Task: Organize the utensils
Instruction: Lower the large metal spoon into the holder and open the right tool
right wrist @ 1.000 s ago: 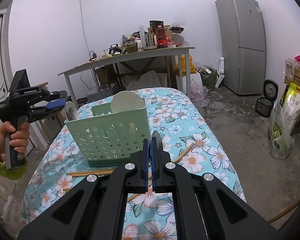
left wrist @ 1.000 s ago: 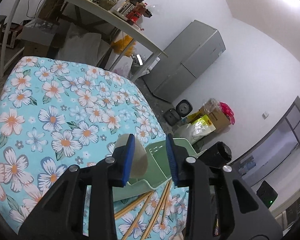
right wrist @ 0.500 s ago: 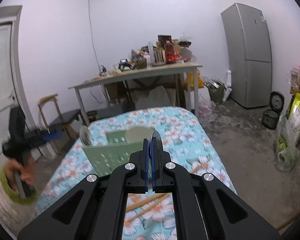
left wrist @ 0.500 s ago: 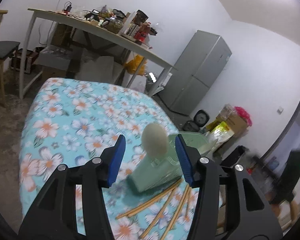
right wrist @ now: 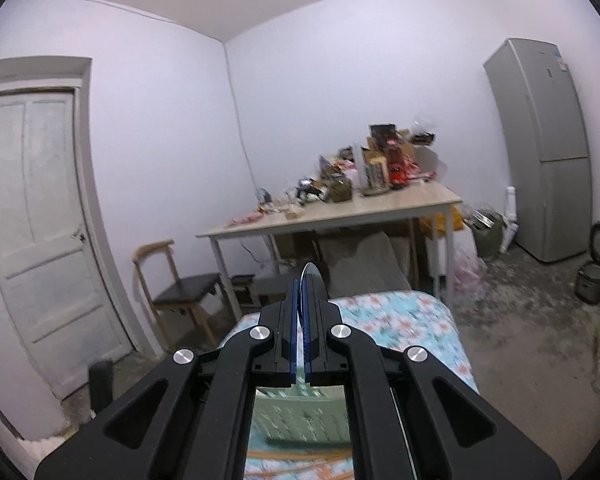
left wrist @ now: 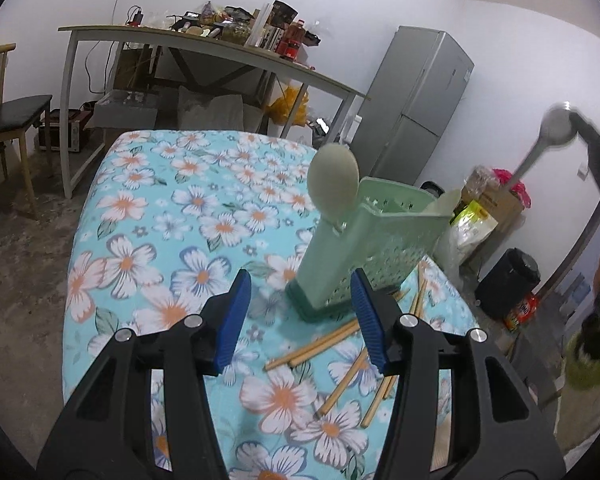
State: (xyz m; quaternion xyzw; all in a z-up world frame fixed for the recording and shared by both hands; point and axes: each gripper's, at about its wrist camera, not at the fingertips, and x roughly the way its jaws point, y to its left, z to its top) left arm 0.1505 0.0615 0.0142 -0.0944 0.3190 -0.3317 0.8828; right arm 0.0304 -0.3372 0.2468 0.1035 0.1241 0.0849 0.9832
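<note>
The left gripper (left wrist: 300, 316), black with blue pads, stands with its jaws apart and nothing between them, pointing down toward a table covered by a turquoise cloth printed with white and orange flowers (left wrist: 148, 216). Just beyond its fingertips and slightly to the right stands the pale green perforated plastic utensil holder (left wrist: 364, 248), upright on a darker green base. A pale, cream-coloured flat spoon (left wrist: 334, 184) rises bowl-up out of the holder's near left corner, and the tip of a second pale utensil (left wrist: 446, 202) shows at its far right corner. Several light wooden chopsticks (left wrist: 320, 346) lie scattered on the cloth in front of and to the right of the holder, partly under the left gripper's right finger.

The right gripper (right wrist: 300, 304) is clamped shut on a metal spoon (right wrist: 314, 276), whose thin edge sticks out past the blue pads. In the left wrist view that silvery spoon (left wrist: 556, 130) appears blurred, high at the right edge and well above the holder. In the right wrist view the holder (right wrist: 300, 416) shows only through the gap low between the gripper's arms.
</note>
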